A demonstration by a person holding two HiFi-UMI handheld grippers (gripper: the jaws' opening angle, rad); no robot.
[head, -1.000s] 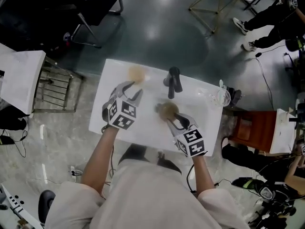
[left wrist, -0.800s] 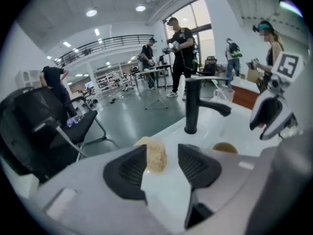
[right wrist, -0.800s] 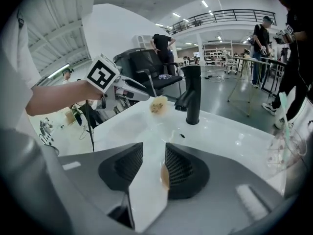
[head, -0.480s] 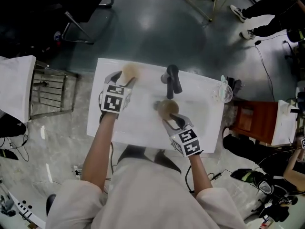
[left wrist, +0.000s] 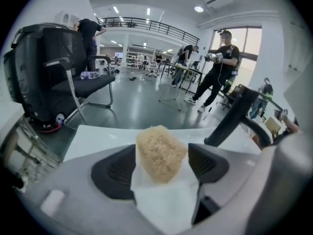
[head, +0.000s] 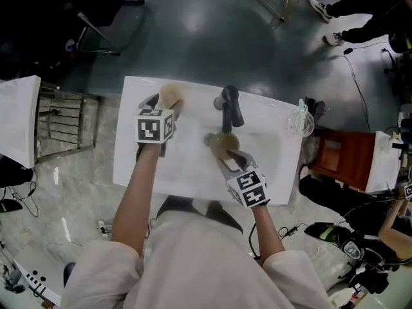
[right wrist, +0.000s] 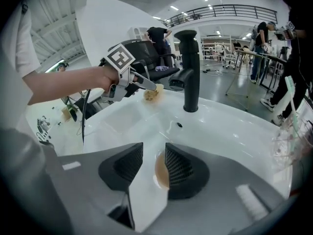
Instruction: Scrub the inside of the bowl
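The left gripper (left wrist: 161, 158) jaws have just been opened wide; the sponge (head: 171, 95) is seen between them. The bowl (head: 223, 144) is held by its rim in the right gripper (right wrist: 154, 163) jaws, set narrow, at four o'clock of the sponge.

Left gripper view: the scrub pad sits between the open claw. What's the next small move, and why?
Probably close the left claw on the scrub pad: its jaws have just been opening and straddle it without pressing, while the right claw holds the bowl.
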